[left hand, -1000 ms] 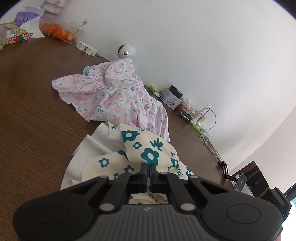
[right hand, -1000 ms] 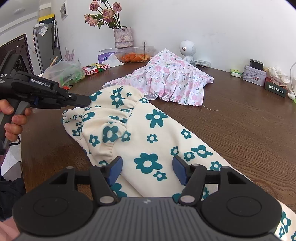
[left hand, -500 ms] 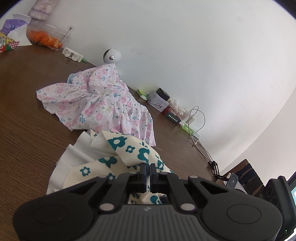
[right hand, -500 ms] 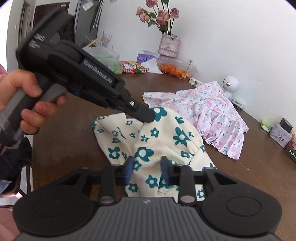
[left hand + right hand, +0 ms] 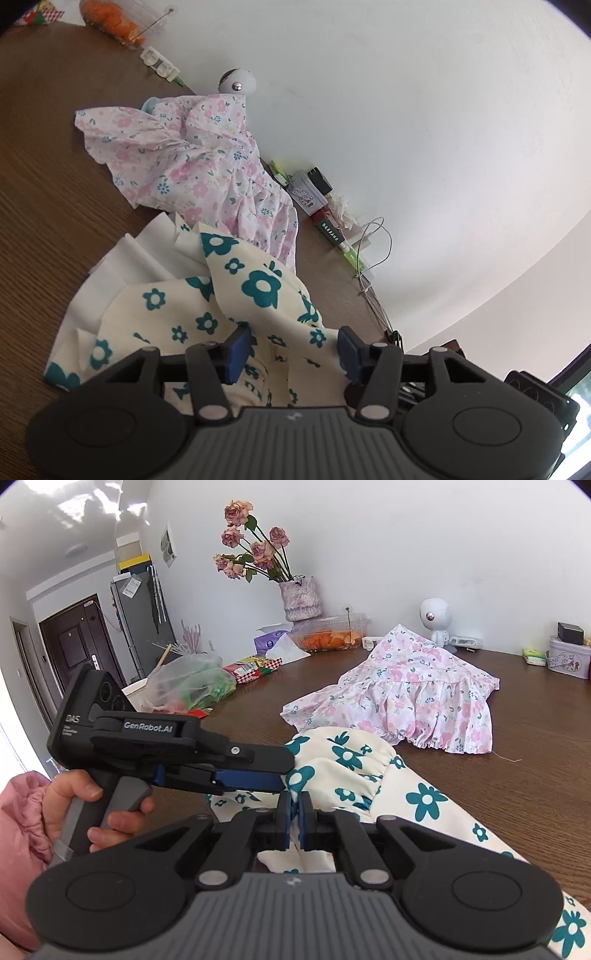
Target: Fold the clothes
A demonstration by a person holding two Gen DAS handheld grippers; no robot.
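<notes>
The bench (image 5: 535, 775) is dark wood with a visible grain and a faint sheen, under a soft matt cream cloth garment (image 5: 369, 771) printed with teal flowers and a thinner, crinkled pink floral cloth (image 5: 417, 690), while both claws look matt black plastic.

- The left gripper (image 5: 284, 771) is showing a matte black body, white "GenRobot.AI" and "DAS" lettering, one silver screw and a grey handle.
- Blue pads (image 5: 236, 350) are lining its black fingers.
- The right gripper (image 5: 294, 823) is showing a ribbed grey housing, two round black discs, silver pivot pins and blue-lined fingers.
- The left hand (image 5: 79, 812) is emerging from a pink sleeve (image 5: 20, 827).
</notes>
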